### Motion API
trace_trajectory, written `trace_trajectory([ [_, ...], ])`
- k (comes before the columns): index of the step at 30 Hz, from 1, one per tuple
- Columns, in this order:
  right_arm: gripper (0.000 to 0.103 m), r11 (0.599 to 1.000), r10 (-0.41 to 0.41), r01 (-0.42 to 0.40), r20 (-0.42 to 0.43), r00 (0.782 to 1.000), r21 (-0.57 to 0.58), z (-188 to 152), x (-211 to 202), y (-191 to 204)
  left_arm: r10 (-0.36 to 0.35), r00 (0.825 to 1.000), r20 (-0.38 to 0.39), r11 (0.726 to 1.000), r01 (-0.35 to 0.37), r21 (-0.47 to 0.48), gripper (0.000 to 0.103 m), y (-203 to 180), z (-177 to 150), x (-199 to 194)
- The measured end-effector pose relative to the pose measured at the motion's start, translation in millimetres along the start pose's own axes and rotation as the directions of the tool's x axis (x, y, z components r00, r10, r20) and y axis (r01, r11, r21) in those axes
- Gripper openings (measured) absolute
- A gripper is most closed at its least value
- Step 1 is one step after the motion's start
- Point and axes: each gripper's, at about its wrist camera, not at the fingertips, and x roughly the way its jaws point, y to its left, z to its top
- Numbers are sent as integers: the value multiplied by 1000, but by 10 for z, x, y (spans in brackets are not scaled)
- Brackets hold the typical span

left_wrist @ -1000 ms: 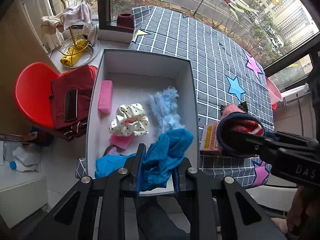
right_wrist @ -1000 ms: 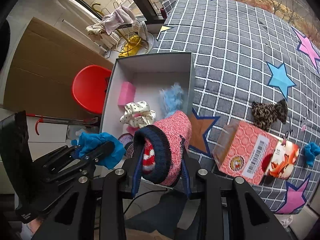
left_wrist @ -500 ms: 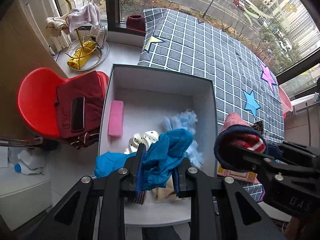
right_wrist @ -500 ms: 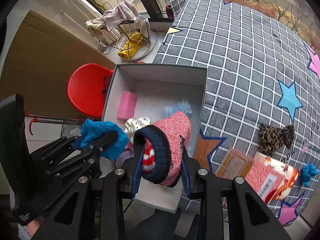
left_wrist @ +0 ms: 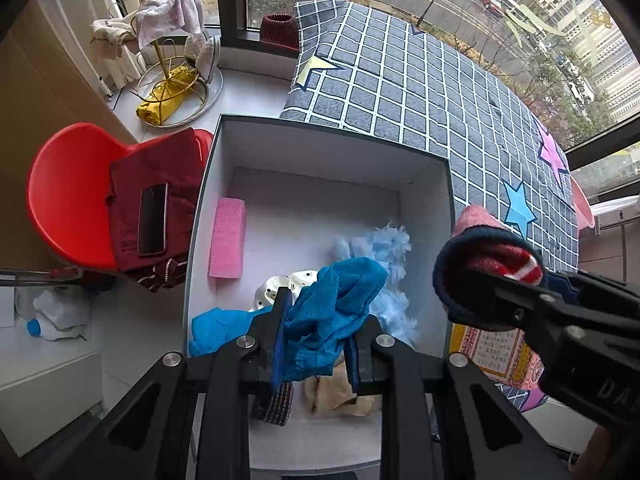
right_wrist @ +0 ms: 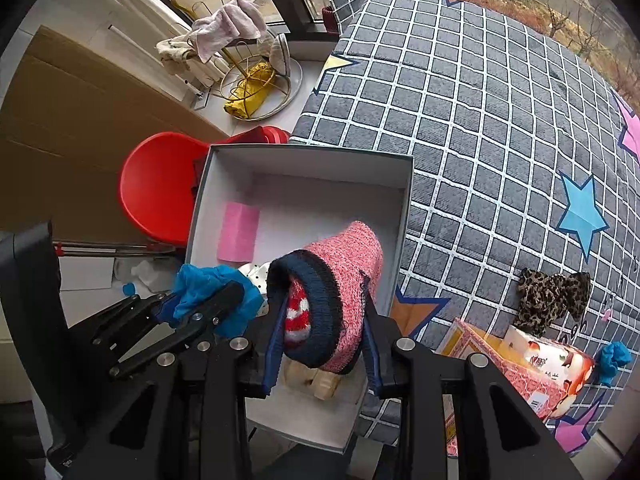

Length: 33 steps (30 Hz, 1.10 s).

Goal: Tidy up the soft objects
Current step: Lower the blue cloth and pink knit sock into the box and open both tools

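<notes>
Your left gripper [left_wrist: 316,336] clenches a blue cloth [left_wrist: 336,312]; your right gripper [right_wrist: 320,344] clenches a pink knit sock [right_wrist: 340,280]. Both hang above the box [right_wrist: 308,156]. Likely light, limp, compressible: grip the bunched middle.

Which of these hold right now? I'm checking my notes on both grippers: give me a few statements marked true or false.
1. The left gripper grips a blue cloth. True.
2. The right gripper is empty. False: it holds a pink knit sock.
3. A pink sponge lies inside the white box. True.
4. The leopard-print scrunchie is in the box. False: it lies on the checked cloth.
</notes>
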Motion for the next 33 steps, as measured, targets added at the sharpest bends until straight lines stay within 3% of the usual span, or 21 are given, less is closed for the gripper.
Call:
trace_trajectory([
  [12,35,1000,-1,2,-24,1000,19,87,125,-65,-32,999,-22,999,32,-21,26,64,112,80],
  [33,35,999,-3,4,-29,1000,42,174,198,-126,-12,999,-37,1000,12,-6,26,-6,214,158],
])
